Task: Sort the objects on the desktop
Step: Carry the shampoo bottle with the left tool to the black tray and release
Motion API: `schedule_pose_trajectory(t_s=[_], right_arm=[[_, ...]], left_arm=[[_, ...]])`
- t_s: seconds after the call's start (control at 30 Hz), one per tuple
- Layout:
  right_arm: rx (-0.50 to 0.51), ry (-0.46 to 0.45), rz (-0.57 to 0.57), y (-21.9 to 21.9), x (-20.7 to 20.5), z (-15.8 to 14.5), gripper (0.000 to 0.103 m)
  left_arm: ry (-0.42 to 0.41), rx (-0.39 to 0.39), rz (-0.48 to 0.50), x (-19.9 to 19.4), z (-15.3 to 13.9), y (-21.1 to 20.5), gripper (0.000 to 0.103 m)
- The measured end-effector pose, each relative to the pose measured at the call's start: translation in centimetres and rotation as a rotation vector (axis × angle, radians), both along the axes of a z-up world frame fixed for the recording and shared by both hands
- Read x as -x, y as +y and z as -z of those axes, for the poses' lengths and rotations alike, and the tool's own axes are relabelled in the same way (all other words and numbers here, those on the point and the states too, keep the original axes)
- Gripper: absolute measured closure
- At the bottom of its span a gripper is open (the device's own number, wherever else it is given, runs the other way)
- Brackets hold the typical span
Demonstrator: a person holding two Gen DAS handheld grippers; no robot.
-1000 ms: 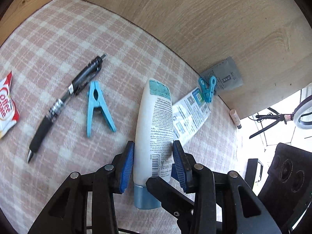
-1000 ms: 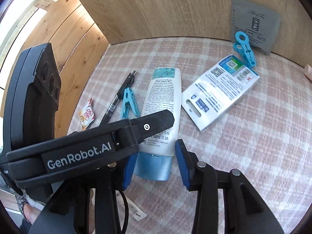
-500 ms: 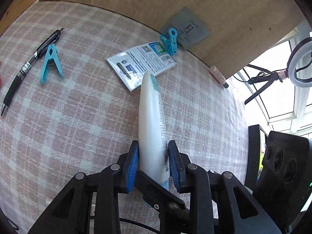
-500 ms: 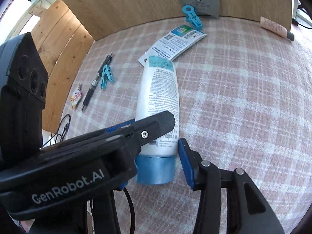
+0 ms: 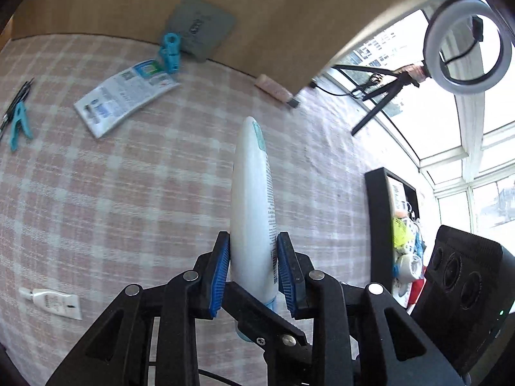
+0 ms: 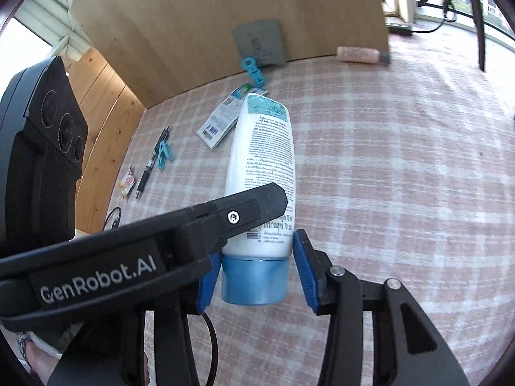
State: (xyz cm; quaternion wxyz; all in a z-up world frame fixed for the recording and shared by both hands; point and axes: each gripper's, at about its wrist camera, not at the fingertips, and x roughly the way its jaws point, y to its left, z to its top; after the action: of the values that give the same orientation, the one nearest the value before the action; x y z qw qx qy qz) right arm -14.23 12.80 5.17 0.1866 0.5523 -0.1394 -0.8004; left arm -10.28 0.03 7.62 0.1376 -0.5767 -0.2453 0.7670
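While the left gripper (image 5: 252,270) pinches the white lotion tube (image 5: 251,199) tight between both blue pads, tube pointing straight ahead above the checked cloth (image 5: 128,193), the right gripper (image 6: 254,276) sits spread around the blue cap (image 6: 254,280), probably not touching it.

clothespin (image 5: 169,52) behind leaflet (image 5: 124,96), touching

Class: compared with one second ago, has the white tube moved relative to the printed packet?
Yes. The white tube, clamped in the left tool, left its spot beside the printed packet, moving rightward.
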Motion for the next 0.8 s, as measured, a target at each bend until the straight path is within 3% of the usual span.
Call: schedule_pose_trajectory(t_s=[0.3, 0.57, 0.63, 0.7, 0.8], right_arm=[[-0.049, 0.068, 0.272, 15.6, -1.7, -5.6, 0.060], [-0.108, 0.098, 0.468, 28.4, -4.7, -9.1, 0.060], [-0.140, 0.099, 0.535, 31.4, -5.3, -9.8, 0.060], [-0.191, 0.093, 0.597, 33.1, -6.2, -10.4, 0.057], [-0.189, 0.103, 0.650, 35.0, -7.3, -10.7, 0.053]], left_arm=[[0.079, -0.031, 0.297, 2.9, -4.9, 17.2, 0.075], [0.121, -0.038, 0.531, 2.4, -8.9, 32.0, 0.075], [0.131, -0.004, 0.571, 2.2, -9.7, 34.7, 0.070], [0.173, 0.070, 0.580, 2.0, -10.4, 36.5, 0.055], [0.199, 0.087, 0.592, 1.8, -11.4, 36.7, 0.051]])
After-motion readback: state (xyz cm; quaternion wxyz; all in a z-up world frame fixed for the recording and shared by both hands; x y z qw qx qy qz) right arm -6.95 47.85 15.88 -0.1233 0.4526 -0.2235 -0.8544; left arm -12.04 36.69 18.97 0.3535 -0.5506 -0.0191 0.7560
